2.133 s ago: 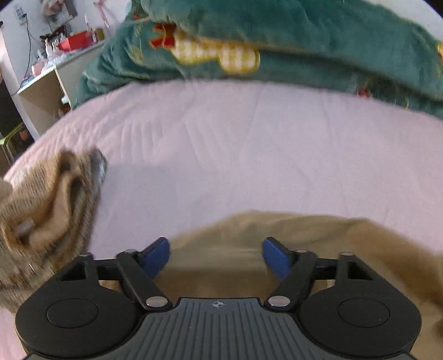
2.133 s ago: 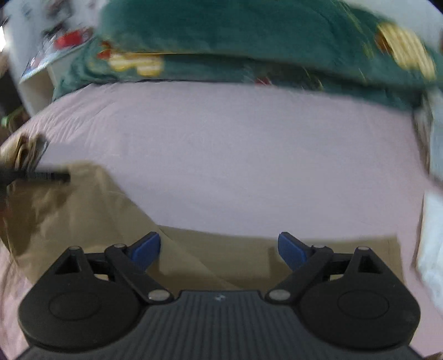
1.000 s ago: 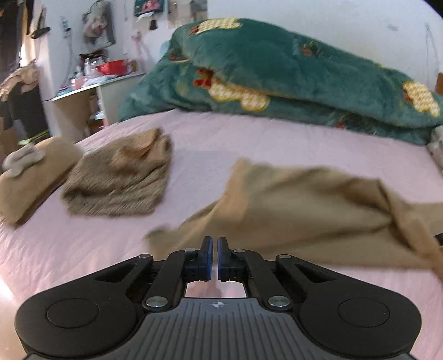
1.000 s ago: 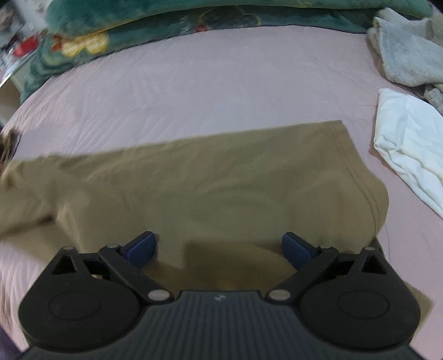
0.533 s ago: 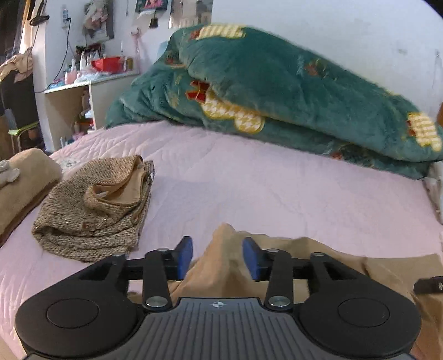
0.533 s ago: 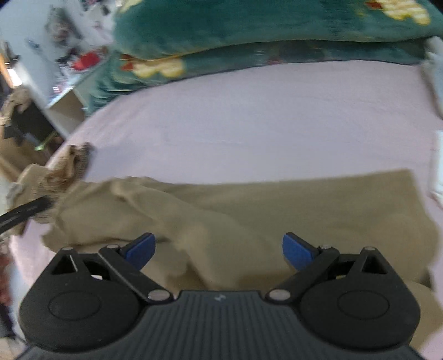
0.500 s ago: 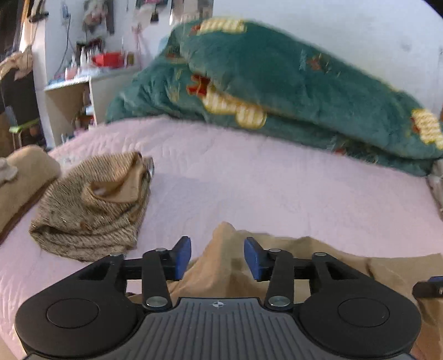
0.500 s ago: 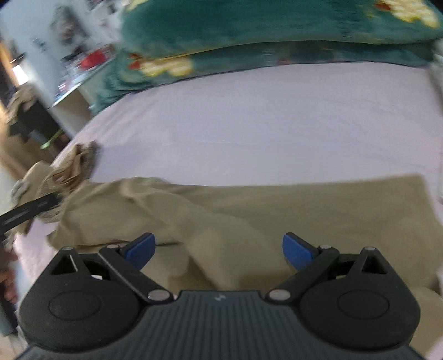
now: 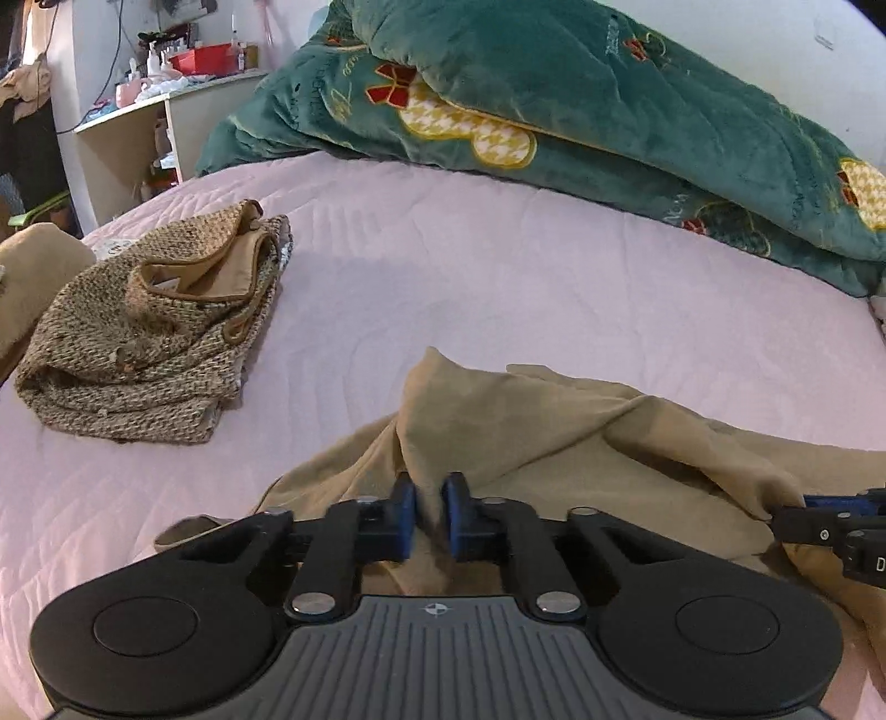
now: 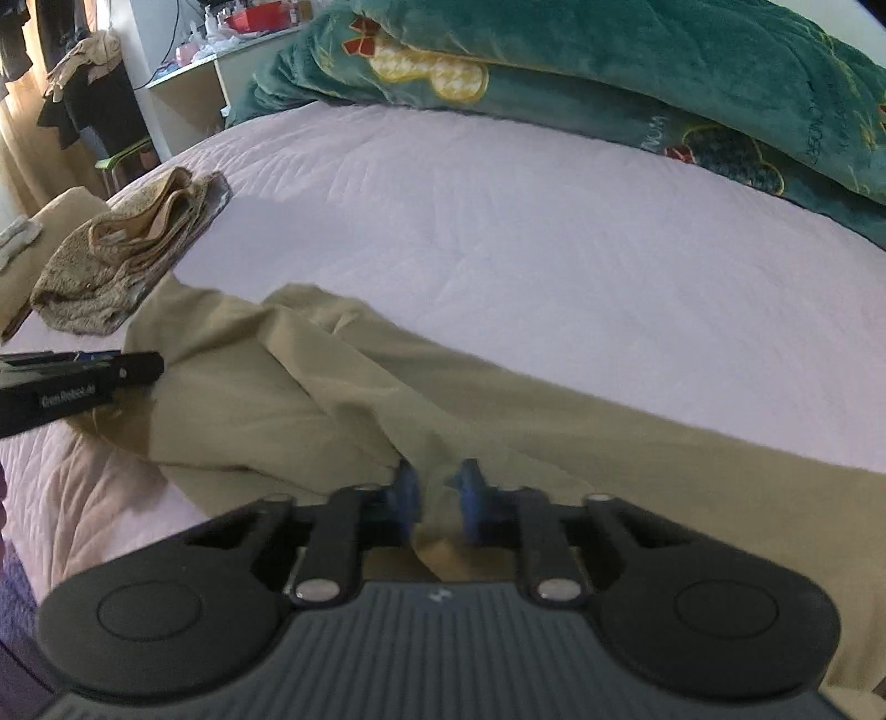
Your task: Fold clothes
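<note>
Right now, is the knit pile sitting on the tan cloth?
No, the knit pile lies apart on the pink sheet, left of the tan cloth.

Pink quilted bed (image 9: 498, 266) with clothes lying on it

A rumpled khaki cloth garment (image 9: 554, 437) lies near the front, a folded brown tweed knit garment (image 9: 149, 338) well apart at left, a teal plush blanket (image 9: 581, 105) along the far edge.

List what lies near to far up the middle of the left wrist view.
left gripper fingers pinching the tan garment → bare pink bedspread → green blanket → white wall.
</note>
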The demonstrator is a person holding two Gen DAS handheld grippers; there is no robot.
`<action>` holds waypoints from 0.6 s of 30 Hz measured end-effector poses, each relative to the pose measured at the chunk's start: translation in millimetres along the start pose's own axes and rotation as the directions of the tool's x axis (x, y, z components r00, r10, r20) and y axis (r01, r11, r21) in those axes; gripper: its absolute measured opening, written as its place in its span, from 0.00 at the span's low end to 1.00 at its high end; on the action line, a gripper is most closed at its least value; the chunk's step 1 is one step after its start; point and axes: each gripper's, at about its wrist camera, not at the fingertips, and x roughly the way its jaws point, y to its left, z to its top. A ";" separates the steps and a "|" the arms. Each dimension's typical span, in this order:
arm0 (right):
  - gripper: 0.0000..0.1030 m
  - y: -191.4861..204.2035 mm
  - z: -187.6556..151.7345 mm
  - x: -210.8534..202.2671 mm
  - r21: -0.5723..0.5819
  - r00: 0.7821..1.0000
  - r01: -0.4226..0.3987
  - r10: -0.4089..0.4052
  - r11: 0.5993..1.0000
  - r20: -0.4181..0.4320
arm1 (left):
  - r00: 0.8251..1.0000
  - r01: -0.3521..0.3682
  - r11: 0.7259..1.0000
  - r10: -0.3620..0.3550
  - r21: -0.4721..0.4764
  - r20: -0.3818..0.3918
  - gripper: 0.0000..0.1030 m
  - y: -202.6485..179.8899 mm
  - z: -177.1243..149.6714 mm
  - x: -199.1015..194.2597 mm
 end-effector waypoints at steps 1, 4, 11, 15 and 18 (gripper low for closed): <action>0.10 1.0 -3.8 -6.5 -0.005 1.000 -0.011 0.011 1.000 0.005 | 1.000 0.001 1.000 -0.001 0.004 0.005 0.06 0.2 -2.3 -3.4; 0.06 2.7 -14.2 -24.1 -0.014 0.999 -0.051 0.051 0.999 0.015 | 1.000 0.003 1.000 -0.003 0.012 0.022 0.04 4.5 -10.9 -19.3; 0.04 21.3 -44.2 -56.9 -0.070 0.994 -0.105 0.106 0.992 0.000 | 0.999 -0.007 1.000 0.006 0.018 0.031 0.04 26.5 -36.7 -56.3; 0.33 17.8 -32.0 -67.5 -0.052 0.990 -0.098 0.102 0.994 0.101 | 0.999 0.005 1.000 -0.005 -0.002 0.037 0.09 33.9 -27.4 -60.2; 0.86 20.9 -8.4 -58.5 -0.078 0.986 -0.074 0.085 0.994 0.144 | 0.998 0.009 1.000 -0.008 -0.011 0.057 0.13 27.6 -18.0 -59.4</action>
